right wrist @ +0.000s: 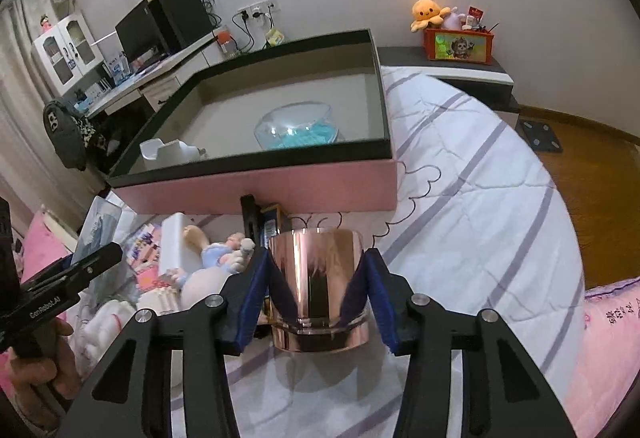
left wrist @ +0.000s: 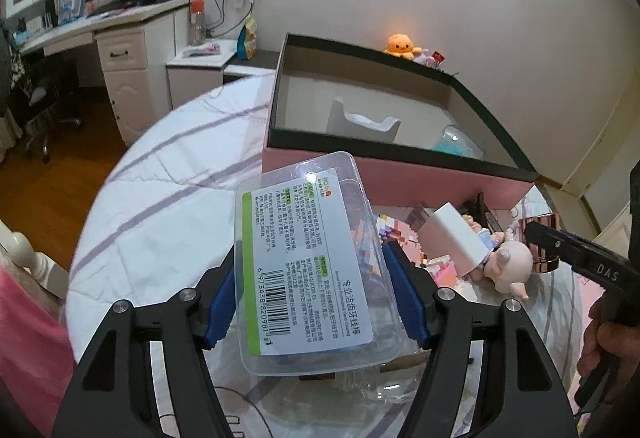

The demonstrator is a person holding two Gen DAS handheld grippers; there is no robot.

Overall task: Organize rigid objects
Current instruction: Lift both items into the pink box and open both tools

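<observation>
My left gripper (left wrist: pixel 316 290) is shut on a clear plastic floss-pick box (left wrist: pixel 308 262) with a white barcode label, held above the bed in front of the pink storage box (left wrist: pixel 400 174). My right gripper (right wrist: pixel 316 286) is shut on a shiny rose-gold cup (right wrist: pixel 318 278), upright just above the bedspread, in front of the same pink box (right wrist: pixel 256 186). Inside the box lie a white holder (right wrist: pixel 168 152) and a clear tub with blue contents (right wrist: pixel 298 126). The cup also shows at the right of the left wrist view (left wrist: pixel 540 242).
A pile of items lies by the pink box: a white block (left wrist: pixel 456 238), a pig figurine (left wrist: pixel 508 266), a doll (right wrist: pixel 216 250), a dark upright item (right wrist: pixel 250 222). The striped bedspread (right wrist: pixel 480 198) spreads right. A desk (left wrist: pixel 100 26) and nightstand (right wrist: pixel 460 74) stand beyond.
</observation>
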